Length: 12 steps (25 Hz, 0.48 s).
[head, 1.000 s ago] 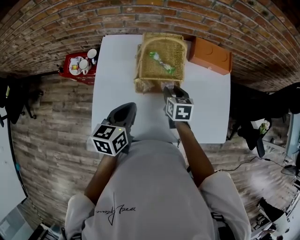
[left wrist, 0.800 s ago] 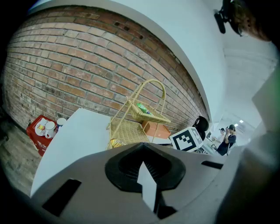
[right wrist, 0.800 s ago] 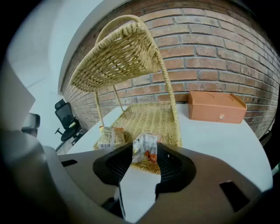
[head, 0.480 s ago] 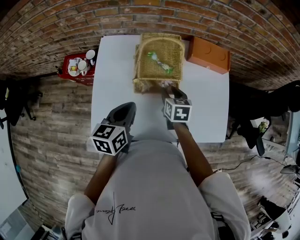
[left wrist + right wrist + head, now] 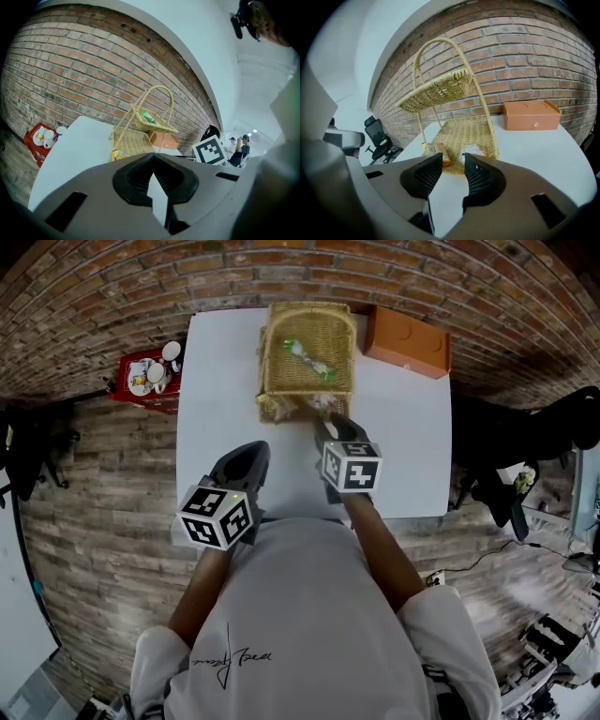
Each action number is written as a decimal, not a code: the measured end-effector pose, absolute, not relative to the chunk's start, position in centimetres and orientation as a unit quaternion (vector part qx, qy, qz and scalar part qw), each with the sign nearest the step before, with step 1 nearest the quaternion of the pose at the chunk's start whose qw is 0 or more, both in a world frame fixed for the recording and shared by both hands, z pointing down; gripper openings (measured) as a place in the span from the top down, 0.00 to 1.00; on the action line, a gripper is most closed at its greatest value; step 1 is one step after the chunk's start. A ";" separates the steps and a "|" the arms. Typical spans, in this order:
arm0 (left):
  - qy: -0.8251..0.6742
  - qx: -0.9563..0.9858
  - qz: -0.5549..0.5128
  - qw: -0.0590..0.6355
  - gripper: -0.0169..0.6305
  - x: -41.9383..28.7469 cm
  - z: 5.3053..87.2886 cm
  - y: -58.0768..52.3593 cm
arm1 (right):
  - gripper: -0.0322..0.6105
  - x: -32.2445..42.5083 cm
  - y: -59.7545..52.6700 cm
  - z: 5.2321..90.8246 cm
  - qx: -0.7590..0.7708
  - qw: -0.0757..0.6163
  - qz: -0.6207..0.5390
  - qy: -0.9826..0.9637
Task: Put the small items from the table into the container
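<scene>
While the left claw [image 5: 246, 457] sits pinched shut and empty at 7 o'clock on the smooth white rectangular worktop [image 5: 216, 371], the right claw [image 5: 330, 424] has its ribbed jaws apart with nothing between them. It's right at 6 o'clock of the two-tier woven wicker basket [image 5: 333, 334] with the arched handle. Down in the lower tier lie a crinkly orange packet [image 5: 442, 158] and a whitish packet [image 5: 472, 150], and a green-wrapped item [image 5: 306, 354] is up top. A boxy orange case [image 5: 408, 341] sits at the basket's 3 o'clock.
</scene>
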<state>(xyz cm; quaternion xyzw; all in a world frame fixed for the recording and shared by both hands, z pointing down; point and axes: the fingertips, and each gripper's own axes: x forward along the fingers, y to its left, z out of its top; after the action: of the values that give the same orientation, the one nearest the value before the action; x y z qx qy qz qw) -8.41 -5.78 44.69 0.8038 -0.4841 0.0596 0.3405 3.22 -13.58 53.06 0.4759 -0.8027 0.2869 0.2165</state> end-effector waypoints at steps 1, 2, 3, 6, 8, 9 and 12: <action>-0.483 0.805 0.059 0.340 0.96 -8.3 44.7 -5.8 | 0.71 3.1 -13.4 52.7 0.474 0.213 0.285 -0.806; -0.482 0.805 0.059 0.340 0.96 -8.2 44.6 -5.8 | 0.71 3.0 -13.2 52.2 0.471 0.207 0.284 -0.809; -0.481 0.806 0.058 0.340 0.96 -8.2 44.5 -5.8 | 0.71 2.9 -13.1 51.7 0.468 0.201 0.284 -0.813; -0.476 0.809 0.055 0.340 0.96 -7.8 44.2 -5.7 | 0.71 2.7 -12.8 50.0 0.461 0.186 0.279 -0.822; -0.471 0.812 0.057 0.339 0.96 -7.4 44.1 -5.7 | 0.75 2.7 -12.7 49.1 0.459 0.180 0.274 -0.826; -0.470 0.813 0.058 0.338 0.96 -7.3 44.1 -5.7 | 0.77 2.7 -12.5 48.7 0.457 0.179 0.273 -0.827; -0.468 0.816 0.059 0.336 0.96 -7.2 44.0 -5.6 | 0.83 2.7 -11.7 48.0 0.448 0.177 0.272 -0.833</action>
<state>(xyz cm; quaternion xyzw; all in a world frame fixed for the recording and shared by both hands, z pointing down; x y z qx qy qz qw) -7.17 -5.64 44.04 0.8156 -0.4676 0.0590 0.3356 2.68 -11.73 48.01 0.4481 -0.8330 0.2721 0.1769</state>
